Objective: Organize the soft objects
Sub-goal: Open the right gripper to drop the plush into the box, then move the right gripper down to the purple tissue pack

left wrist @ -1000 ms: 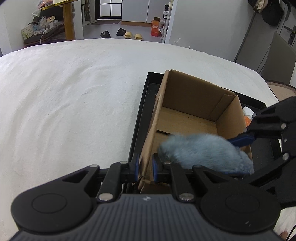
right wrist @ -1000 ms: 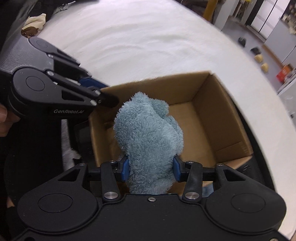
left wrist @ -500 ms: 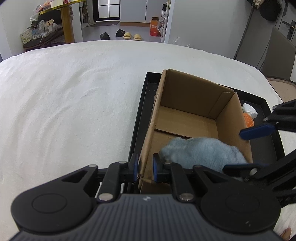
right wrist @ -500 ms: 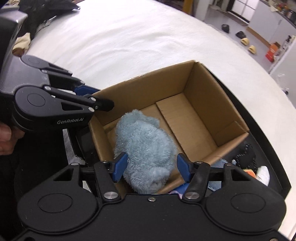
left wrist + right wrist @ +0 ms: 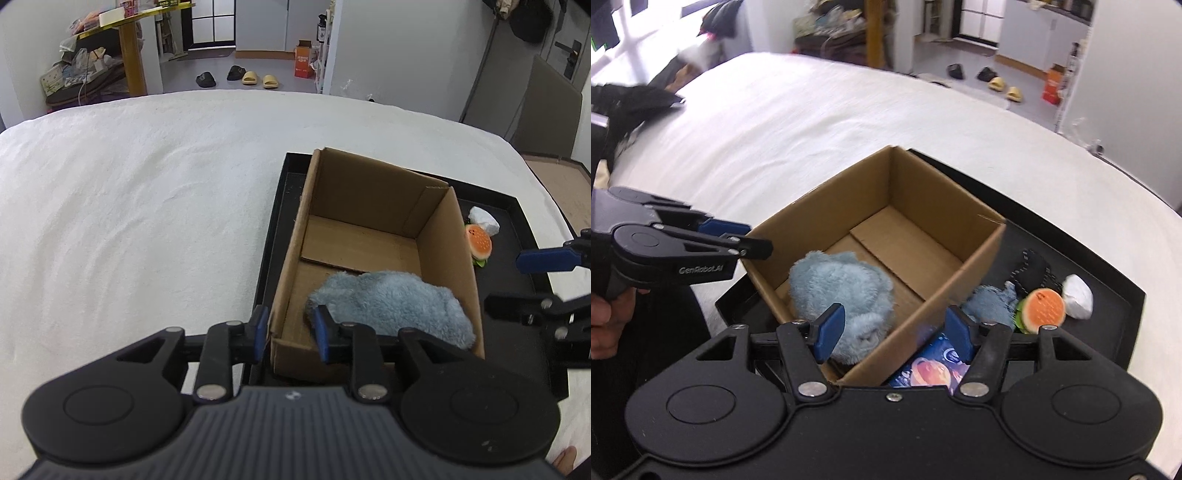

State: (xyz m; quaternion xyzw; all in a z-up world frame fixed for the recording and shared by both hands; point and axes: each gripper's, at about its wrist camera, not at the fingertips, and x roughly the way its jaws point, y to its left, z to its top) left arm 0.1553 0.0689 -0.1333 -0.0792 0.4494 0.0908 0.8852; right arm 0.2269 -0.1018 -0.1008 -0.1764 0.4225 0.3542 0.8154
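Note:
A fluffy blue plush lies in the near end of an open cardboard box; it also shows in the right wrist view inside the box. The box stands on a black tray. My left gripper straddles the box's near left corner wall with a gap between its jaws. My right gripper is open and empty above the box's near right wall. Beside the box lie a burger toy, a white soft lump, a black plush, a small blue cloth and a blue packet.
The tray sits on a white bedspread, also in the right wrist view. The burger toy and white lump lie right of the box. Floor with slippers lies beyond the bed.
My right gripper opened, dropped the blue plush into the box and pulled back to the right. My left gripper stayed at the box corner, its jaws spread wider.

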